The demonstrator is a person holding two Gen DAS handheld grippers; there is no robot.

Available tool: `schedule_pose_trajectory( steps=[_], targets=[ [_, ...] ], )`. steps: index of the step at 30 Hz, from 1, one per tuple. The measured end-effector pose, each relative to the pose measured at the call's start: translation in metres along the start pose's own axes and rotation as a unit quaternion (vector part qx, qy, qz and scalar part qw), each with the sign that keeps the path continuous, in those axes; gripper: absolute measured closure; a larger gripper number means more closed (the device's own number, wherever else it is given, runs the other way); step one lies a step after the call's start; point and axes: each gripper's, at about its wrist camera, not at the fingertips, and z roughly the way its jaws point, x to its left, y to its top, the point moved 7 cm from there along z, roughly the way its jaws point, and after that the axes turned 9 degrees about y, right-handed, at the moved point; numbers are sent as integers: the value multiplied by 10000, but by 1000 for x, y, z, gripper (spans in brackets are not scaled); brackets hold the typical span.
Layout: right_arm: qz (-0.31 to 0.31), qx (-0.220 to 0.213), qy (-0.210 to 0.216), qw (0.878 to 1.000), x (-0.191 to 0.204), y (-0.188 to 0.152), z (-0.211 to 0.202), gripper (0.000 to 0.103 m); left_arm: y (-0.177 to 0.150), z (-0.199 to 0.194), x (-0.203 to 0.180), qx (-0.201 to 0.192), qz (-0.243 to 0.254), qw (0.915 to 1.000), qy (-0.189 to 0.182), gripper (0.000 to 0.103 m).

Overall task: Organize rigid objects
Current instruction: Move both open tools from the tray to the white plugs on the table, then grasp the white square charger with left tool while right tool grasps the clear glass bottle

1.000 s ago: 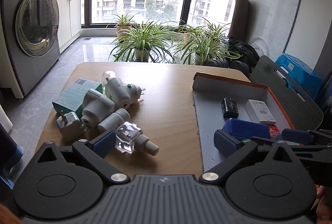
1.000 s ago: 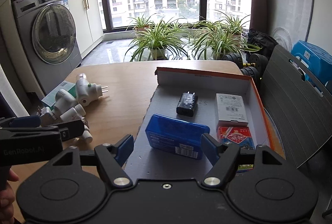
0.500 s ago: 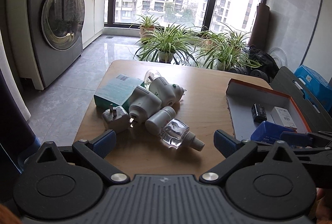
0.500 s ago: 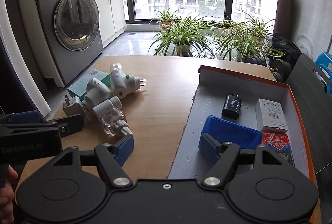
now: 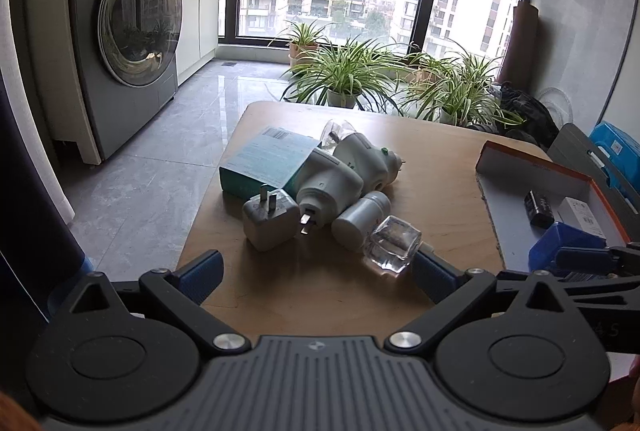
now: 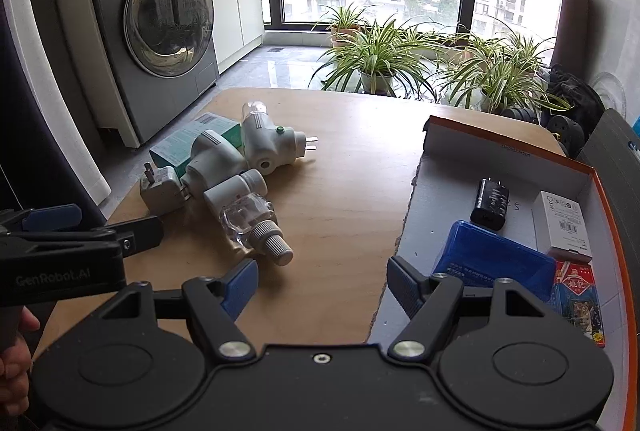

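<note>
On the round light-wood table (image 6: 344, 191), a cluster of small household items lies toward its left side: a teal cardboard box (image 5: 266, 161) at the back, a grey two-pin plug adapter (image 5: 269, 217) in front of it with its prongs pointing up, and two white plug-in vaporiser units, one (image 5: 328, 187) resting against the box and the other (image 5: 366, 161) just behind it with a green dot on its body. A small white cylindrical bottle (image 5: 360, 219) touches the nearer unit, and a clear glass refill bottle with a ribbed grey cap (image 6: 252, 223) lies on its side at the front of the cluster. The left gripper (image 5: 316, 269) hovers low over the near table edge with its blue-padded fingers (image 5: 200, 269) spread wide and nothing between them; its right finger sits just beside the clear bottle, though contact cannot be judged. The right gripper (image 6: 320, 285) is likewise spread apart and empty, straddling the boundary between bare wood and the shallow orange-rimmed cardboard tray (image 6: 440, 167) on the table's right side. Inside the tray lie a black charger plug (image 6: 490, 203), a white rectangular box (image 6: 562, 225), a blue plastic case (image 6: 492, 265) and a red-and-blue card pack (image 6: 578, 301), the last two close together at the near end. Beyond the table stand a silver washing machine (image 6: 156, 27) and potted spider plants (image 6: 376, 59) by the window.
</note>
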Motion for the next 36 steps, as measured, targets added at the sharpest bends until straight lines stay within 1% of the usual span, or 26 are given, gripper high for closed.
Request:
schedule_pose_trajectory(
  steps=[3, 6, 9, 12, 16, 18, 21, 24, 25, 26, 27, 28, 32, 34, 36],
  targets=[
    [47, 49, -5, 10000, -3, -2, 5, 18, -1, 15, 14, 3, 43, 9998, 173, 0],
    [93, 88, 6, 9999, -5, -5, 10, 18, 1, 31, 25, -11, 98, 9996, 254, 0],
    [103, 125, 28, 9999, -5, -6, 17, 18, 4, 45, 31, -65, 263, 9995, 181, 0],
    [77, 157, 52, 9998, -5, -7, 22, 18, 8, 56, 31, -245, 576, 9980, 120, 0],
    [100, 205, 95, 9997, -5, -7, 30, 18, 12, 67, 28, -496, 983, 9939, -38, 1],
    [73, 226, 128, 9996, -2, -7, 35, 18, 12, 76, 27, -540, 1152, 9917, -194, 6],
    [-8, 259, 212, 9994, 2, -7, 41, 18, 10, 81, 23, -491, 1174, 9905, -528, 17],
    [-116, 286, 340, 9989, 7, -6, 50, 18, 3, 81, 15, -388, 1286, 9884, -708, 41],
    [-156, 300, 376, 9987, 8, -5, 53, 18, 1, 81, 13, -356, 1294, 9883, -727, 52],
    [-192, 308, 394, 9986, 10, -3, 56, 18, 1, 81, 12, -392, 1271, 9880, -781, 59],
    [-221, 308, 406, 9985, 11, -2, 59, 18, 1, 80, 11, -381, 1225, 9883, -826, 63],
    [-245, 297, 431, 9983, 12, 0, 61, 18, 1, 79, 11, -367, 1189, 9888, -829, 66],
    [-464, 291, 611, 9966, 20, 10, 76, 18, -2, 75, 10, -284, 1020, 9906, -866, 67],
    [-562, 356, 719, 9952, 23, 15, 85, 18, -1, 74, 11, -235, 942, 9913, -891, 68],
    [-627, 404, 841, 9937, 27, 20, 94, 18, 0, 73, 9, -217, 929, 9922, -800, 68]
  ],
)
